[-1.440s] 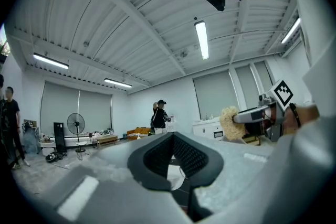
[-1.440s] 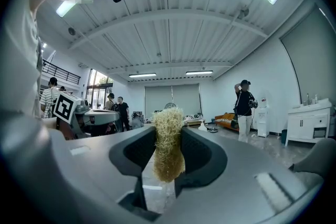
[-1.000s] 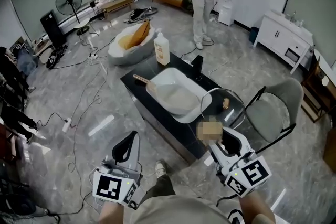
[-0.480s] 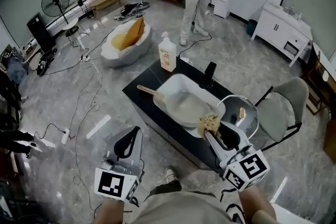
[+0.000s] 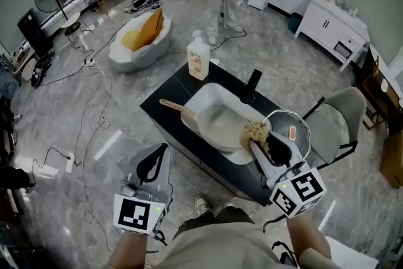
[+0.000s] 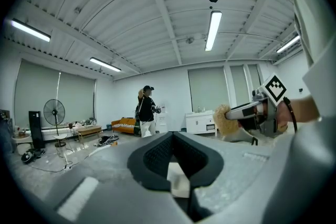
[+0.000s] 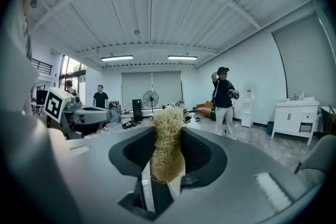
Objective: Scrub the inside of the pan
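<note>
Pinching light, springy fibre scrubber at pan rim: right tongs; left tongs closed, empty; pan likely rigid, steadied by handle.

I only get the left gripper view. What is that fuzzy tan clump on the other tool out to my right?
Observer: A straw-coloured fibre scrubber. The right gripper view shows the right gripper with its jaws shut on it from both sides.
Operator: And the pan? I see none.
Observer: The head view shows a pale pan with a wooden handle lying in a white rectangular basin on a black table.
</note>
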